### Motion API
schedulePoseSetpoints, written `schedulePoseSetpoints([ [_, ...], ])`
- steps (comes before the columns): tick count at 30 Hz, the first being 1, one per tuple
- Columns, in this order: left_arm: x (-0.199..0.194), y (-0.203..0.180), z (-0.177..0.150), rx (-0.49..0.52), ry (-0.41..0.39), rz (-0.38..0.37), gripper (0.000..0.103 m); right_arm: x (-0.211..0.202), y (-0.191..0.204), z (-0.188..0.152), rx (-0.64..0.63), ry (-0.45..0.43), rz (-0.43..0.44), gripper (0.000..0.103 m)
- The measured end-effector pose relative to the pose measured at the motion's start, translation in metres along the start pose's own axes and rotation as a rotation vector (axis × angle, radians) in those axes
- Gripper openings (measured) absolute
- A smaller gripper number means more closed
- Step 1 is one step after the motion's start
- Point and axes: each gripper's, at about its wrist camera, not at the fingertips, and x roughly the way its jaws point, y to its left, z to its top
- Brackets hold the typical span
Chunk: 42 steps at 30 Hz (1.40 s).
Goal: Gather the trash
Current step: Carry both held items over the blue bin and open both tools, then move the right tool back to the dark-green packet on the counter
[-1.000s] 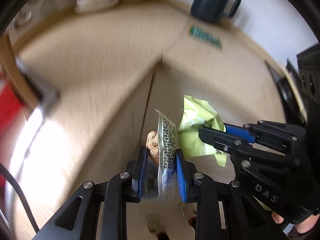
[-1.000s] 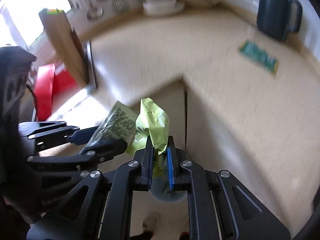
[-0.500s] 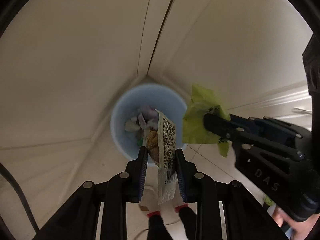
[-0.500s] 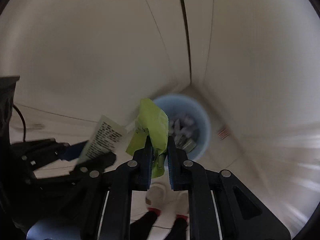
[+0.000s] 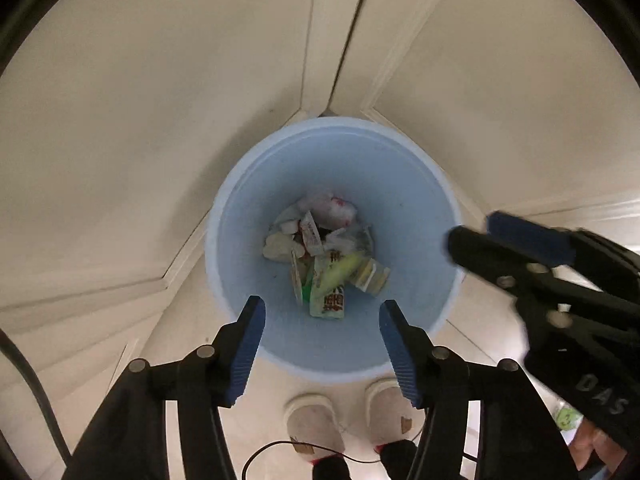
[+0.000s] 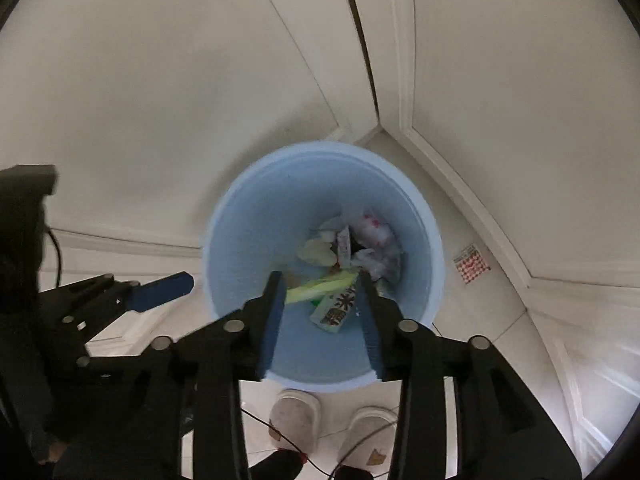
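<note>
A light blue bin (image 5: 256, 184) stands on the floor in the corner of cream cabinet doors; it also shows in the right wrist view (image 6: 248, 216). Several wrappers lie at its bottom, among them a green wrapper (image 5: 340, 270) (image 6: 320, 286) and a white printed packet (image 5: 330, 300) (image 6: 336, 308). My left gripper (image 5: 322, 330) is open and empty above the bin's near rim. My right gripper (image 6: 322, 312) is open and empty above the bin; it also shows at the right in the left wrist view (image 5: 480, 236).
Cream cabinet doors (image 5: 140, 100) close in on both sides of the bin. The person's white slippers (image 5: 312, 420) stand on the tiled floor just below the bin. A thin cable (image 5: 280, 446) lies near them. A small red-checked sticker (image 6: 472, 268) lies on the floor at the right.
Both grippers have opened. The printed packet and the green wrapper have dropped from the jaws into the bin. Both views have moved closer over the bin.
</note>
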Motion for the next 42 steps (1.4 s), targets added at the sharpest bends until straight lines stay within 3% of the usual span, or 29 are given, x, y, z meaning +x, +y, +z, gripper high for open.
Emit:
schedulePoseSetpoints([
  [6,-0.089,-0.007,-0.026,0.006,-0.049,-0.007,0.057,-0.091,0.028,-0.01,-0.09,-0.059,-0.092,0.045],
  [9,-0.146,-0.014,-0.049,0.031,-0.094,-0.027,0.059,-0.161,0.033,-0.032,-0.113,-0.098,-0.122,0.045],
  [12,-0.198,-0.02,-0.077,0.057,-0.109,-0.038,0.061,-0.228,0.035,-0.064,-0.125,-0.138,-0.187,0.053],
  [17,-0.288,-0.033,-0.126,0.168,-0.178,-0.015,0.062,-0.326,0.032,-0.121,-0.073,-0.169,-0.272,0.054],
  [19,-0.325,-0.033,-0.14,0.174,-0.194,-0.047,0.062,-0.37,0.035,-0.14,-0.036,-0.191,-0.304,0.054],
  [24,-0.43,-0.032,-0.154,0.258,-0.297,-0.06,0.062,-0.468,0.049,-0.152,0.013,-0.295,-0.331,0.056],
  [27,-0.494,-0.027,-0.143,0.243,-0.4,-0.084,0.062,-0.517,0.071,-0.131,-0.005,-0.412,-0.307,0.067],
  [33,-0.598,-0.026,-0.113,0.167,-0.587,-0.075,0.073,-0.594,0.122,-0.041,-0.091,-0.624,-0.29,0.069],
  [36,-0.63,-0.025,-0.099,0.103,-0.629,-0.08,0.075,-0.608,0.121,0.002,-0.106,-0.696,-0.287,0.079],
  [38,-0.648,-0.027,-0.089,0.076,-0.663,-0.041,0.075,-0.622,0.12,0.032,-0.129,-0.743,-0.278,0.085],
  [42,-0.653,-0.032,-0.066,0.024,-0.671,0.031,0.082,-0.611,0.11,0.094,-0.17,-0.734,-0.346,0.09],
])
